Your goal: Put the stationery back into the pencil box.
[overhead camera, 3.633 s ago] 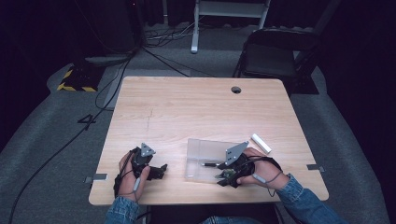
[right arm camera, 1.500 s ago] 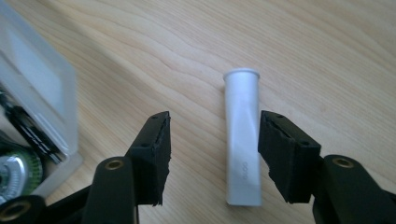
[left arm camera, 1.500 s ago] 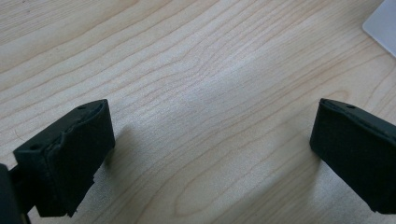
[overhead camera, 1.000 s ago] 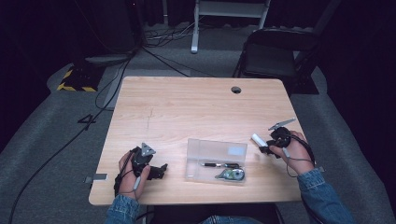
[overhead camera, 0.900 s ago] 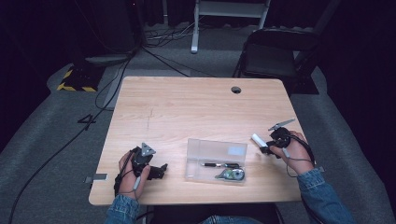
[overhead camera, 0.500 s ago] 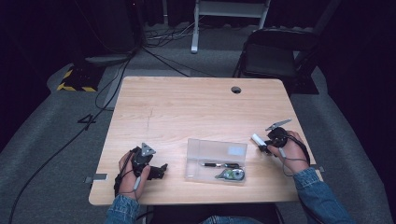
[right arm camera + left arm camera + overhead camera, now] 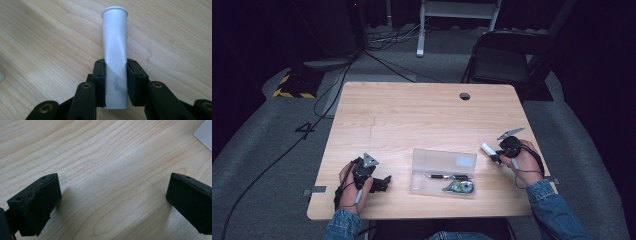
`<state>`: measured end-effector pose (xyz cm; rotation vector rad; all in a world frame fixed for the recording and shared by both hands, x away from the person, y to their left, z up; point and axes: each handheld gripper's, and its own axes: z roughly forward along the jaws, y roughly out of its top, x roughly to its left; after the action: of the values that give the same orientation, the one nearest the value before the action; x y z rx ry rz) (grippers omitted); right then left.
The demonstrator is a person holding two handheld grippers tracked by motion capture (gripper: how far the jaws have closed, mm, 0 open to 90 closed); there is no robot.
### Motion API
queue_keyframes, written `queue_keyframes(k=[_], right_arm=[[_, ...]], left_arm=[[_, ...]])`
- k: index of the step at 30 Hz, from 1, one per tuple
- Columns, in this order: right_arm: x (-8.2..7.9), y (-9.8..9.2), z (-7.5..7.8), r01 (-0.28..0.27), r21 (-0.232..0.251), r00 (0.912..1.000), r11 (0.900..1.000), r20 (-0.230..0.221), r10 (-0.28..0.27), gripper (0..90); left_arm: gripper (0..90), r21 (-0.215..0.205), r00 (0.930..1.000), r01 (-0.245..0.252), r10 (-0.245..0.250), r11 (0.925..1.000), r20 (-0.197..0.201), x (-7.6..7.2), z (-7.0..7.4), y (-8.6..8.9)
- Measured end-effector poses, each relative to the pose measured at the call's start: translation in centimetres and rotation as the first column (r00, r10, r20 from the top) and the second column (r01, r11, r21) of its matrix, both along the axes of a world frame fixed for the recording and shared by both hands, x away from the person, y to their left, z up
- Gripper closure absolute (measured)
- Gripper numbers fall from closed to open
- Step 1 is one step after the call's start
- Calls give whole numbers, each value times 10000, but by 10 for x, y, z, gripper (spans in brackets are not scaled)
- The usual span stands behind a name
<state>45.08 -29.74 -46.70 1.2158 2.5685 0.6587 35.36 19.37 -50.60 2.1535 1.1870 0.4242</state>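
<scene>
Clear box [image 7: 443, 170] — beside glue stick [image 7: 115, 50]

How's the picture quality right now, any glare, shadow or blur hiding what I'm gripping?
Right gripper view: sharp and evenly lit; the white glue stick sits pinched between the right gripper's pads, its lettering readable, with a soft sheen. Left gripper view: crisp wood grain, soft shadows beside the left gripper's open jaws. High view: table lit, surroundings dark, small items in the clear case indistinct.

**Case at the near edge, gripper on either side**

On the table [image 7: 422, 120], the open case [image 7: 443, 170] lies near the front edge, with a pen [image 7: 447, 176] and tape measure [image 7: 460, 187] in it. The left gripper [image 7: 382, 182] rests left of it; the glue stick [image 7: 488, 151] lies right, between the right gripper [image 7: 494, 156] jaws.
</scene>
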Motion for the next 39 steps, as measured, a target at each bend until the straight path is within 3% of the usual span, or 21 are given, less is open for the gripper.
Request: queue_keyframes(k=[10, 17, 26, 33, 39], right_arm=[[-7, -1, 22, -184, 467, 9992, 9987, 366, 167, 712], [-19, 8, 46, -644, 709, 9949, 9954, 818, 585, 712], [-31, 21, 62, -1257, 913, 9878, 9879, 1043, 1161, 712], [-44, 36, 74, -2028, 1011, 9741, 9740, 1224, 1901, 712], [-51, 51, 81, -2769, 1238, 9575, 9529, 1191, 2627, 712]], left_arm=[[2, 1, 10000, 2, -2, 10000, 0, 0, 0, 0], [2, 7, 10000, 2, -2, 10000, 7, 0, 0, 0], [2, 5, 10000, 3, -3, 10000, 5, 0, 0, 0], [2, 7, 10000, 4, -4, 10000, 8, 0, 0, 0], [2, 14, 10000, -3, 3, 10000, 1, 0, 0, 0]])
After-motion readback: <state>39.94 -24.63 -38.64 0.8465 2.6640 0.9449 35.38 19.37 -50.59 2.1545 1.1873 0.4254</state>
